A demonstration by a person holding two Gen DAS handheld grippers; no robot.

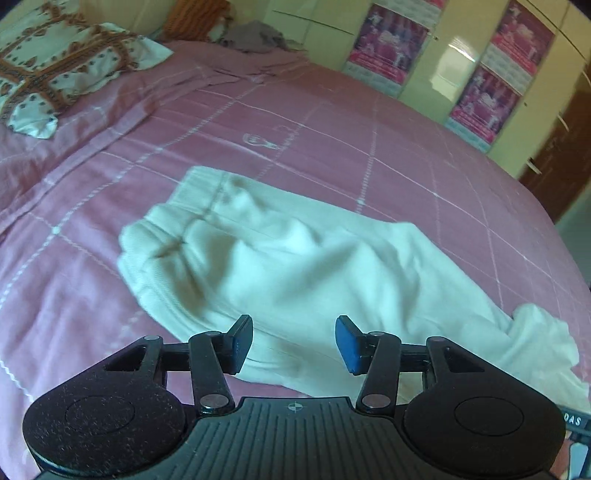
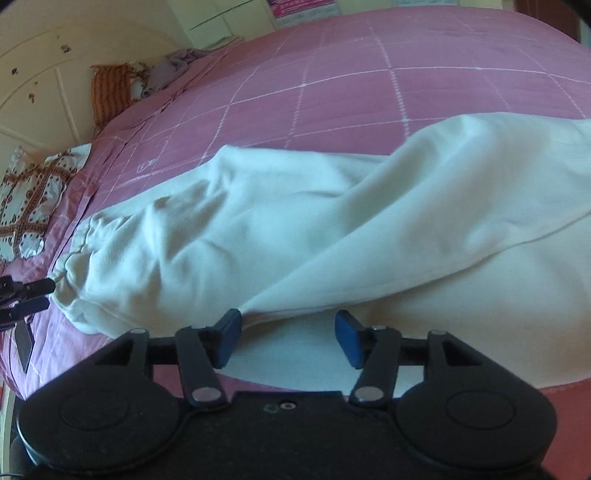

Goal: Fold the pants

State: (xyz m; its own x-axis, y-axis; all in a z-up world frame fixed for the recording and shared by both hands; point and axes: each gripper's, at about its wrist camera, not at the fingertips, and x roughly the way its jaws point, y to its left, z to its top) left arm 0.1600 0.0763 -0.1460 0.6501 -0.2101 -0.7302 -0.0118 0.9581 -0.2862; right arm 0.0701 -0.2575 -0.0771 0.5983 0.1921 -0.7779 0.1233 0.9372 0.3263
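White pants lie crumpled on a pink checked bedspread, waistband at the upper left in the left wrist view. My left gripper is open and empty, just above the near edge of the pants. In the right wrist view the pants spread across the bed, one leg folded over. My right gripper is open, its fingers over the near hem fold, nothing held. The left gripper's tips show at the left edge beside the waistband.
A patterned pillow lies at the bed's head, with an orange cushion and grey cloth behind it. Wardrobe doors with pink posters stand beyond the far side of the bed.
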